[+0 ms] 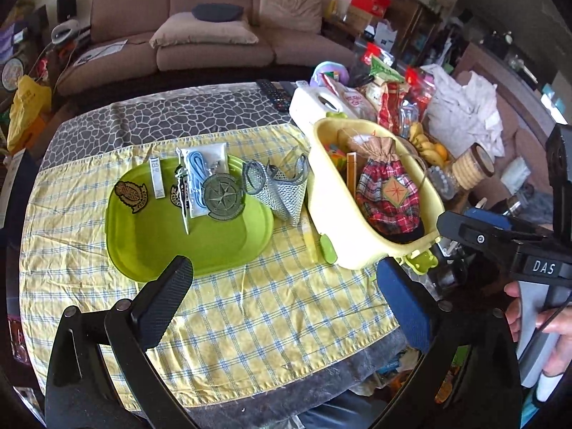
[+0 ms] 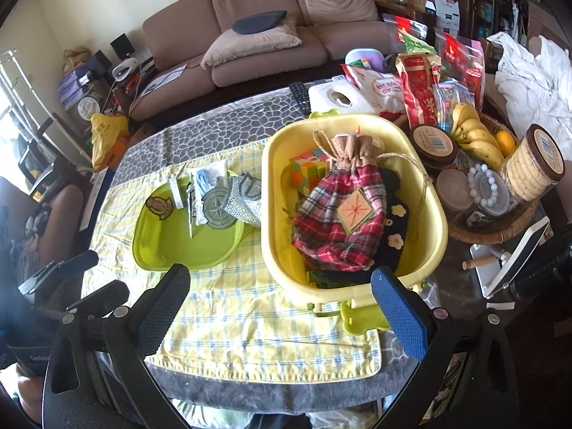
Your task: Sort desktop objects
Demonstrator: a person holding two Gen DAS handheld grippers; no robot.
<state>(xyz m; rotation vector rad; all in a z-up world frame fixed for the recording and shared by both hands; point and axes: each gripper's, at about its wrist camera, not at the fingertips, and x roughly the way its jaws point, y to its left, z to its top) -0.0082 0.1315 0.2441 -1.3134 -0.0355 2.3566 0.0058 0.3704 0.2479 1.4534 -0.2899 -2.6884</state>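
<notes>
1. Left gripper [image 1: 282,286]: its jaws stand wide apart with nothing between them, above the checked yellow cloth [image 1: 250,321] near the table's front edge.
2. Ahead and to the left of that gripper lies the green lid [image 1: 171,246], flat on the cloth. On its far half lie a crest patch [image 1: 130,192], a slim white box [image 1: 156,177], a small metal dagger charm [image 1: 183,193], a bagged blue cord [image 1: 200,175] and a round compass patch [image 1: 221,196] (the last overlaps the bag).
3. Straight ahead, just beside the lid's right rim, a grey mesh pouch [image 1: 282,193] lies on the cloth, between the lid and the tub.
4. Ahead and to the right sits the yellow tub [image 1: 321,193]; a plaid drawstring bag [image 1: 389,196] rests inside it.
5. Right gripper [image 2: 280,289]: jaws likewise spread wide and empty, hanging over the cloth just short of the tub's near rim [image 2: 286,282].
6. From this gripper the plaid bag [image 2: 336,221] is straight ahead in the tub, on a dark flowered cloth [image 2: 393,228], with a colour cube [image 2: 309,171] beyond it.
7. Well to the right of the tub stands a wicker basket [image 2: 500,228] holding bananas [image 2: 475,139], jars and a bead bracelet [image 2: 482,186].
</notes>
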